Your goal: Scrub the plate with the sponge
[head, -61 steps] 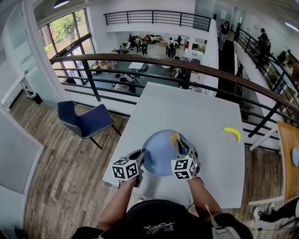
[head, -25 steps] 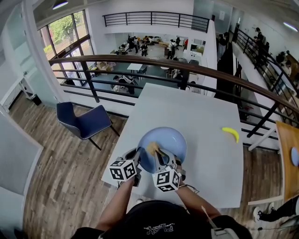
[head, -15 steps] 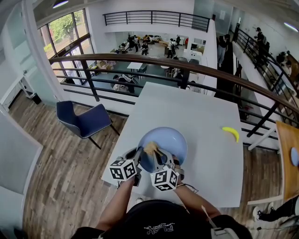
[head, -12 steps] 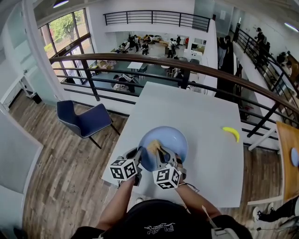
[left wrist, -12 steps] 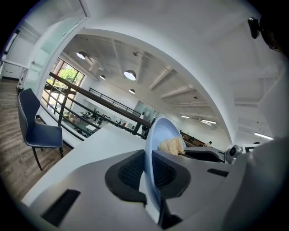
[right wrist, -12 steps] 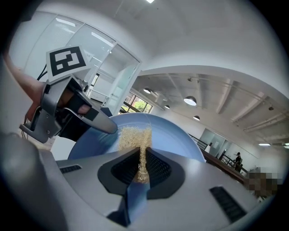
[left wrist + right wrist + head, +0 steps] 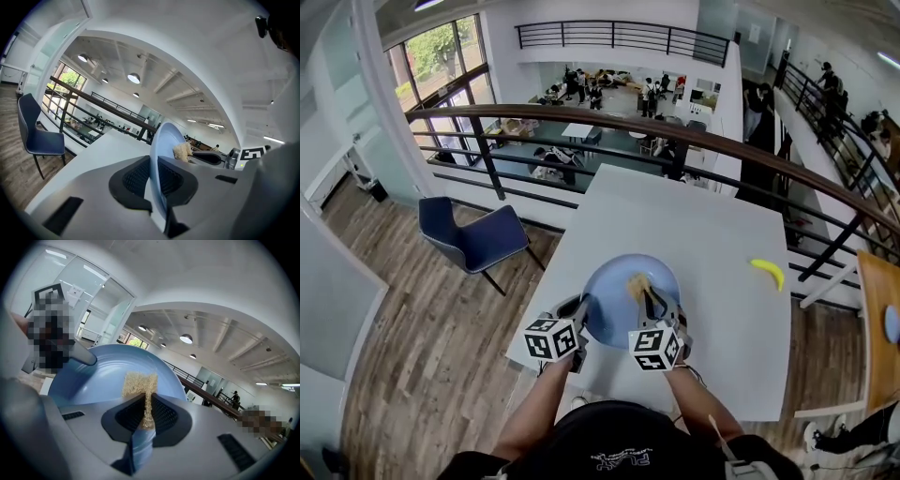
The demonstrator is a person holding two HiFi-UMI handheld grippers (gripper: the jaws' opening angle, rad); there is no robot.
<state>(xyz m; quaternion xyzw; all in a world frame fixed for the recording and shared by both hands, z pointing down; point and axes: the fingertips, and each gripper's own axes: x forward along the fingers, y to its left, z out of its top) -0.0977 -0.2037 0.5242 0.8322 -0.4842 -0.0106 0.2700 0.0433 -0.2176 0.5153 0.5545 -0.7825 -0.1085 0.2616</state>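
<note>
Blue plate (image 7: pixel 614 314) sat near the front edge of the white table (image 7: pixel 712 225), right in front of the person. I couldn't tell whether it rested flat or was lifted a bit. The left gripper (image 7: pixel 579 309) had its jaws clenched on the plate's left rim. In the left gripper view the rim ran edge-on between the two dark pads, both pressing it. That hold was prob. there to anchor the plate, so it wouldn't slide or spin under the rubbing.

The right gripper (image 7: pixel 649 300) was clamped on the sponge (image 7: pixel 636 284), a tan, fibrous pad. It was pinched by its rear part, w/ the front end sticking out past the jaw tips. The free end lay against the plate's inner face, approx. mid-plate and a bit to the right. Gripping it far back looked deliberate: the soft part met the plate and the hard jaws stayed off it.

The two grippers came at the plate from the near side, left on the rim and right over the bowl, so they didn't cross. Scrubbing seemed to be under way, not just starting. How much of the face was covered I couldn't judge.

A banana (image 7: pixel 768 272) lay well apart at the right, out of the way. A dark blue chair (image 7: pixel 473 239) stood beside the table's left edge.
</note>
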